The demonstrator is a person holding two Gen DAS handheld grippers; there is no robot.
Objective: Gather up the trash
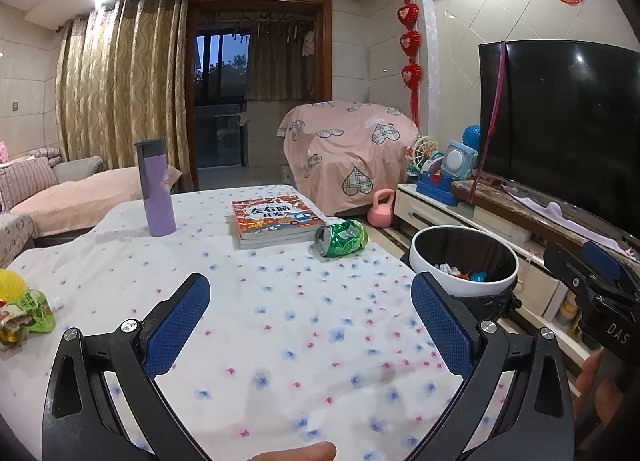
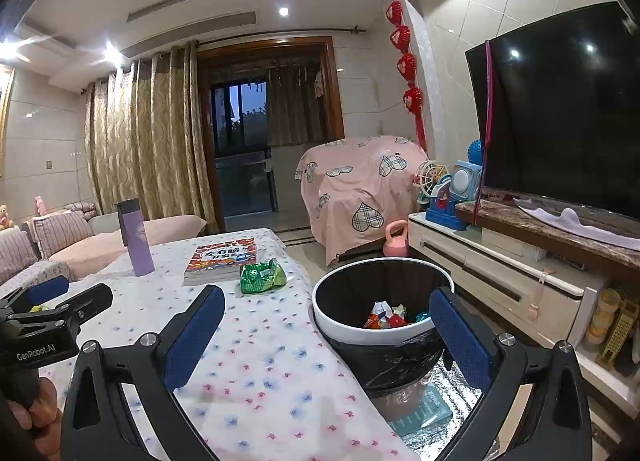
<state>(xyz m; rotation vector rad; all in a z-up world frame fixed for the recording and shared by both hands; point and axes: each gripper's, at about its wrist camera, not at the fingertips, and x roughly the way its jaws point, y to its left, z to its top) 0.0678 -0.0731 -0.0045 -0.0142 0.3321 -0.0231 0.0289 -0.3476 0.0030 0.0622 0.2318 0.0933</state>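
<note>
Floral tablecloth point(image 1: 280, 321), crumpled green can point(image 1: 342, 238)

Your left wrist camera looks low across the table point(image 1: 280, 321) toward the balcony door. Your right one sits further right, above the bin point(image 2: 348, 325). Both share the crushed can point(image 1: 342, 238).

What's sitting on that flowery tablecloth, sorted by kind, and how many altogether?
Bottle: 1, the purple bottle, upright.
Book stack: 1, the books.
Crushed can: 1, the green can, on its side.
Snack wrappers: 1 cluster, the green pouch pile at the left edge; the number of pieces is unclear.
Total: 4.
</note>
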